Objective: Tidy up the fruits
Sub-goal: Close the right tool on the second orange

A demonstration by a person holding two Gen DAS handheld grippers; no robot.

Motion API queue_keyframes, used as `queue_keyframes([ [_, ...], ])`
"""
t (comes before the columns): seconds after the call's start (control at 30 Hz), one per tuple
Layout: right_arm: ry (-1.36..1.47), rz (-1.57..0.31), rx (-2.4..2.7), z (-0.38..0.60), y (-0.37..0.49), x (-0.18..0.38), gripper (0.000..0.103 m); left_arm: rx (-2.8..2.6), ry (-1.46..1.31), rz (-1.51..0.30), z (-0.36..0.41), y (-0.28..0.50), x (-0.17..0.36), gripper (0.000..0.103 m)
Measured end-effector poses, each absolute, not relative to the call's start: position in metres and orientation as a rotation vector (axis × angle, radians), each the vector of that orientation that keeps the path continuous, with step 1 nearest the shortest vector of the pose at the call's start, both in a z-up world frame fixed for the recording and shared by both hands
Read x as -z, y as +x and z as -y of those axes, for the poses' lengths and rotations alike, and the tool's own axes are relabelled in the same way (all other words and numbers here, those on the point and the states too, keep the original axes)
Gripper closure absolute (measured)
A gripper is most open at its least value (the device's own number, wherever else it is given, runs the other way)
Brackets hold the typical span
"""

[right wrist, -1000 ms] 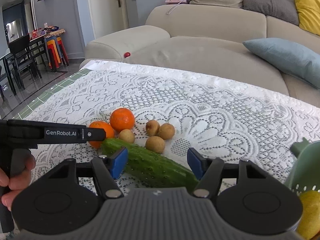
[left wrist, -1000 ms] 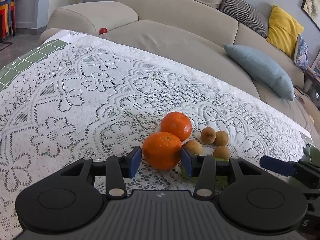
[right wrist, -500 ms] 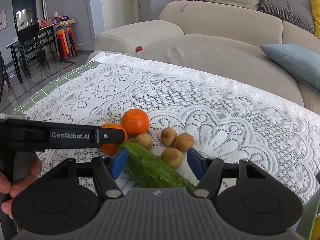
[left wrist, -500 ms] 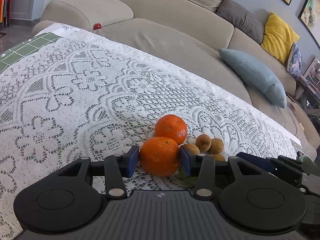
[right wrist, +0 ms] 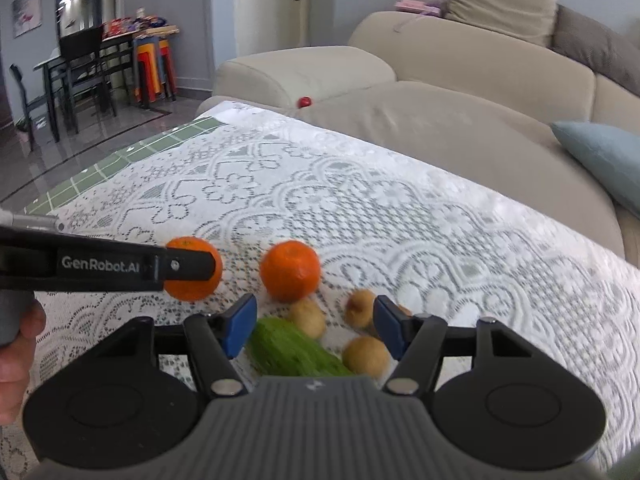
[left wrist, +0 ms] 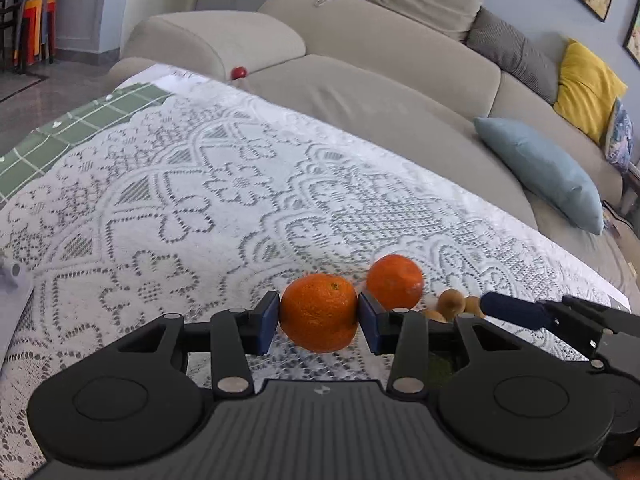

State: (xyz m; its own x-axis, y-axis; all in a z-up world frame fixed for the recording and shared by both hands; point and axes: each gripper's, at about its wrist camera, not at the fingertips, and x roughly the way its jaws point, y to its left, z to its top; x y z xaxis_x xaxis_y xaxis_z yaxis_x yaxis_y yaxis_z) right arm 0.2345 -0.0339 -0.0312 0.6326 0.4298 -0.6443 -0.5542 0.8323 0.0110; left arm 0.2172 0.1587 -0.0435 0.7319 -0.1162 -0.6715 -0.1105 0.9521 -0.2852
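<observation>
A second ago the left gripper [left wrist: 318, 322] had its blue fingers [left wrist: 267, 322] standing a little clear of the near orange [left wrist: 319, 312]; now both pads press against that fruit's sides, so it is clamped between them, and it appears raised off the lace-covered surface [left wrist: 168, 216]. The second orange [left wrist: 395, 282], earlier just behind the first, now sits behind and to its right, apart from it. The right gripper [right wrist: 316, 326] has slid along the cucumber [right wrist: 294, 350]: earlier the whole green length lay across its span, and now only the blurred near end shows between its fingers [right wrist: 240, 324]. Those fingers are closing at a medium gap, and neither pad touches the cucumber or anything else. Small brown fruits [right wrist: 366, 356] lie around the right-hand pad, one partly hidden behind it. In the right wrist view the left gripper's black side plate crosses the held orange [right wrist: 194, 270], and a hand [right wrist: 16, 344] shows at the left edge. All the fruit lies near the front of the surface, with the beige sofa [left wrist: 360, 92] behind it.
</observation>
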Motion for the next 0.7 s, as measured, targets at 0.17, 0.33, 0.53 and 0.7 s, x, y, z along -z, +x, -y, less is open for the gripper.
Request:
queue_keyframes([
  [0.17,-0.273,-0.646,-0.629,0.017,0.24,0.037,0.044,0.012,-0.297,-0.78,-0.16,0.22,0.049,0.054],
  [0.33,-0.311,-0.651,-0.648,0.011,0.25,0.046,0.044,0.032,-0.342,-0.805,-0.164,0.224,0.055,0.05],
  [0.53,-0.319,-0.659,-0.661,0.007,0.257,0.053,0.045,0.025,-0.351,-0.803,-0.161,0.224,0.057,0.052],
  [0.7,-0.323,-0.667,-0.662,0.001,0.26,0.059,0.05,0.023,-0.358,-0.799,-0.162,0.222,0.057,0.053],
])
